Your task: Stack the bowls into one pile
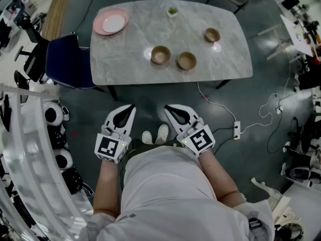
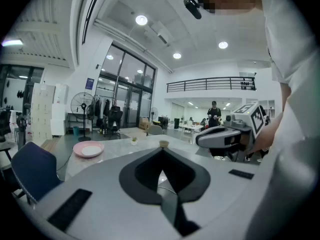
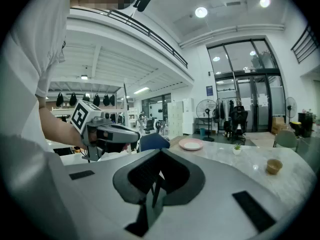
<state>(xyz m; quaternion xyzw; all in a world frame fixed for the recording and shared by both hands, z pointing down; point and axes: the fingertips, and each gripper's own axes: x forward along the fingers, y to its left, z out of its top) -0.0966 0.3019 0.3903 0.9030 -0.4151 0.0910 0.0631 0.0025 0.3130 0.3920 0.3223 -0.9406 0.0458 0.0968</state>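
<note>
The left hand-held gripper (image 2: 161,149) had its jaws drawn together at the tips with nothing between them. The right hand-held gripper (image 3: 160,152) was closed the same way, also empty. In the head view, the left hand-held gripper (image 1: 129,109) and the right hand-held gripper (image 1: 170,110) were held side by side low in front of the person's body, over the floor and well apart from the bench (image 1: 125,64).

On the bench stood 3 separate bowls. 1 brown bowl (image 1: 161,54) sat near the front edge, a 2nd bowl (image 1: 186,61) just beside it to the right, and a 3rd bowl (image 1: 212,34) farther right and back. A pink plate (image 1: 103,28) lay at the far left corner, a small potted plant (image 1: 172,11) stood near the far edge, and a blue chair (image 1: 67,60) stood at the bench's left end.
</note>
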